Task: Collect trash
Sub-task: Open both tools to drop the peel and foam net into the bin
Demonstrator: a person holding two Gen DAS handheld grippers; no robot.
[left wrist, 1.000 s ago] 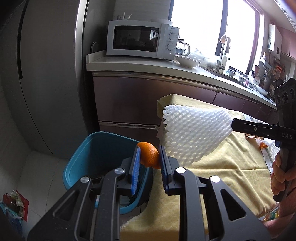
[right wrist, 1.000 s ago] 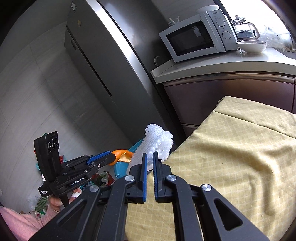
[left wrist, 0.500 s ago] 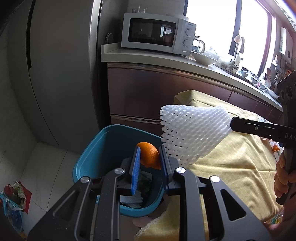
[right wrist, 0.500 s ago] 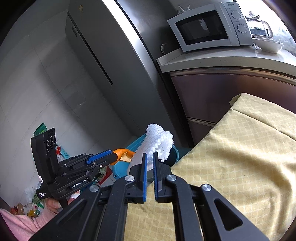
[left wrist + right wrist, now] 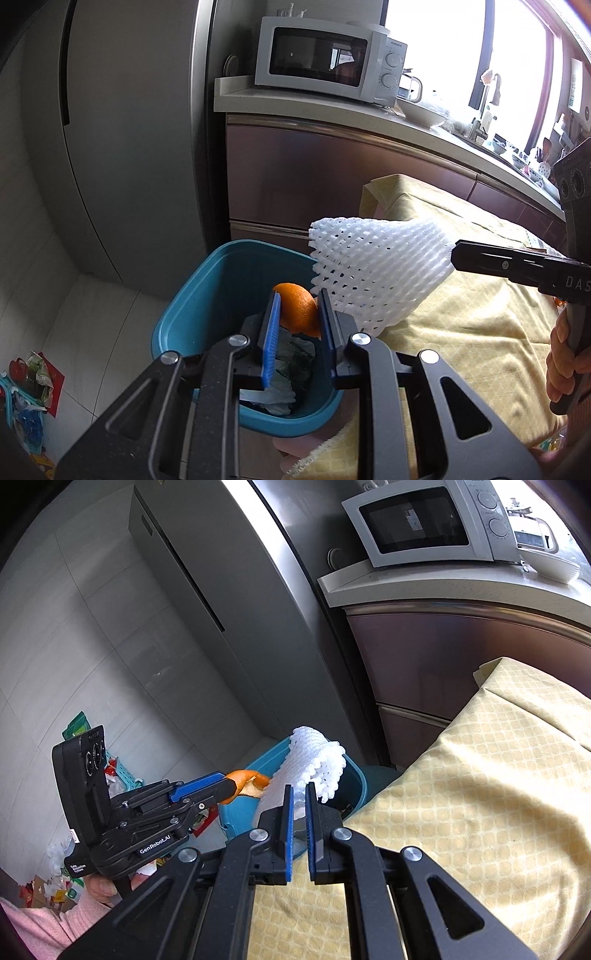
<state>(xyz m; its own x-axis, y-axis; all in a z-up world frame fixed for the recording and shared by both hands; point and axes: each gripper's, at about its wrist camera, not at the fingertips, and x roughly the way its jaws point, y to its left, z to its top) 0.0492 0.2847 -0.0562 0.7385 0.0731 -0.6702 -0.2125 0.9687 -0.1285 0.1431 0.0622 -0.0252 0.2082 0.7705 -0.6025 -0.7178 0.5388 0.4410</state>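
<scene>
My left gripper [image 5: 297, 295] is shut on a piece of orange peel [image 5: 299, 308] and holds it over the open teal trash bin [image 5: 218, 269], which holds crumpled paper and wrappers. My right gripper [image 5: 299, 788] is shut on a white foam fruit net [image 5: 314, 764] and holds it above the bin's table-side rim [image 5: 266, 755]. The net [image 5: 376, 269] shows just right of the peel in the left wrist view, with the right gripper's fingers [image 5: 517, 267] behind it. The left gripper [image 5: 221, 781] with the peel [image 5: 247, 782] shows at left in the right wrist view.
A table with a yellow cloth [image 5: 480, 794] stands right of the bin. Behind are a grey fridge [image 5: 129, 129], brown cabinets [image 5: 314, 184] and a counter with a white microwave [image 5: 328, 59]. Loose packaging lies on the floor at left [image 5: 29, 376].
Both grippers have moved left off the table toward the bin. The peel now hangs over the bin's opening and the net over its rim. Both grips are unchanged.
</scene>
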